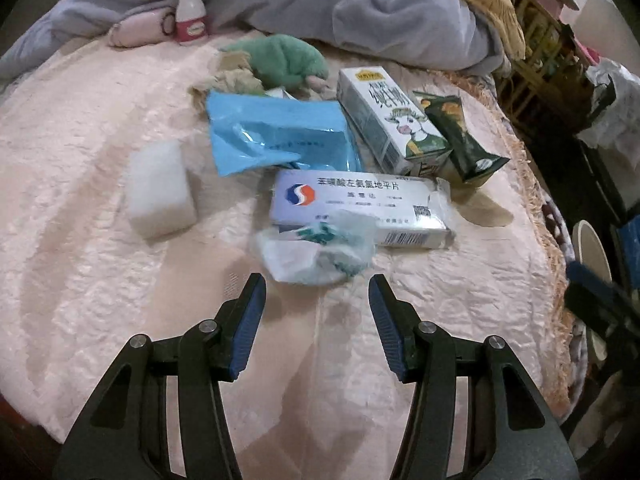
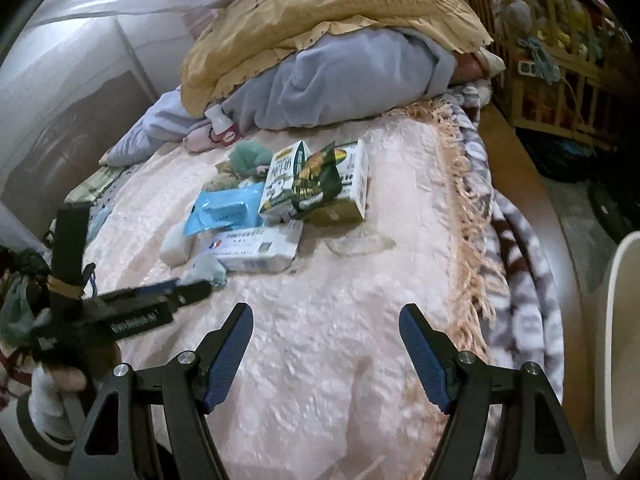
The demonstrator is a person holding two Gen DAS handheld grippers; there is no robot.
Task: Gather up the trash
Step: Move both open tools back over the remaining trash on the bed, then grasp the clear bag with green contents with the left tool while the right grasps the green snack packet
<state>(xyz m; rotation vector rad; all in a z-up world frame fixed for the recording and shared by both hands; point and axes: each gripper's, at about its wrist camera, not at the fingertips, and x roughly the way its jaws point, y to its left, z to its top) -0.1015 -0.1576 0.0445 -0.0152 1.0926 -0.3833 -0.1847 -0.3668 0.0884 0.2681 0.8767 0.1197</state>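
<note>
Both jaws of the left hand-held gripper stand apart, empty, just short of the crumpled wrapper. Trash remains uncollected on the bed, left to right: foam, blue pouch, pill box, carton. Right hand-held gripper: released, empty, well short of the pile.

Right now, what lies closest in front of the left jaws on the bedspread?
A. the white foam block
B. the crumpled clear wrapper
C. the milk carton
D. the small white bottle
B: the crumpled clear wrapper lies just ahead of the open left gripper, overlapping the near edge of the medicine box.
</note>
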